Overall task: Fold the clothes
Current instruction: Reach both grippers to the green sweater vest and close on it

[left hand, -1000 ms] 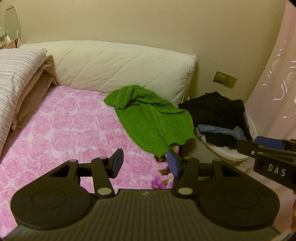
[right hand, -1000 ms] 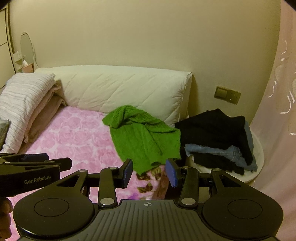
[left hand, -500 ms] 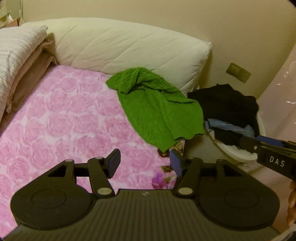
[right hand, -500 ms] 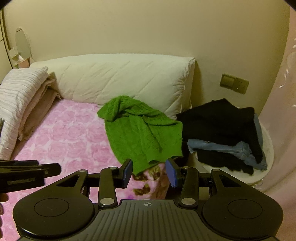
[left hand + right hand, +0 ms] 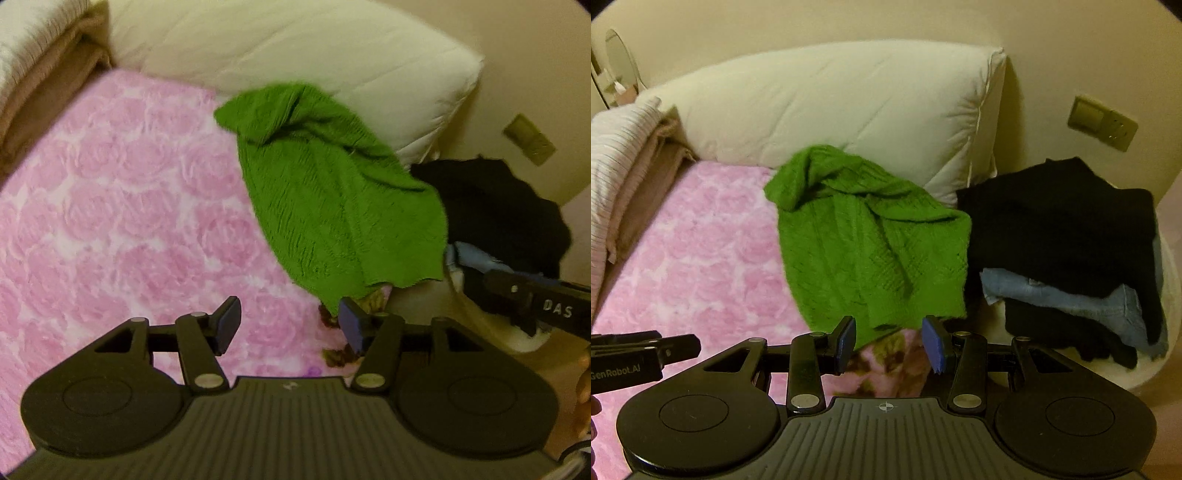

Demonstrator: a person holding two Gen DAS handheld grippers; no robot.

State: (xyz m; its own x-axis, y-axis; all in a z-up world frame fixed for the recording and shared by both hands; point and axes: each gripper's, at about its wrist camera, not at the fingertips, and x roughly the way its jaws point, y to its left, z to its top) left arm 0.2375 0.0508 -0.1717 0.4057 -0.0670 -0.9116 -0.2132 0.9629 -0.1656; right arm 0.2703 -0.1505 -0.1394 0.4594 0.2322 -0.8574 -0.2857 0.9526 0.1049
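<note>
A green knitted sweater (image 5: 332,199) (image 5: 864,243) lies crumpled on the pink rose blanket (image 5: 110,206) (image 5: 701,258). Its top leans against the white pillow and its hem hangs over the bed's right edge. My left gripper (image 5: 290,322) hovers over the blanket just short of the hem's lower corner, jaws wide open and empty. My right gripper (image 5: 890,341) points down at the hem, which sits just beyond its blue pads (image 5: 932,347). It is open too, with nothing pinched.
A white quilted pillow (image 5: 831,107) stands along the wall. Folded striped and beige bedding (image 5: 620,155) is stacked at the left. Right of the bed, a white round basket (image 5: 1169,314) holds black clothes (image 5: 1063,229) and blue denim (image 5: 1071,295). A wall socket (image 5: 1102,123) sits above it.
Both grippers have dropped and come closer to the green sweater, which now fills more of each view. The left jaws have spread wider. The sweater has not moved.
</note>
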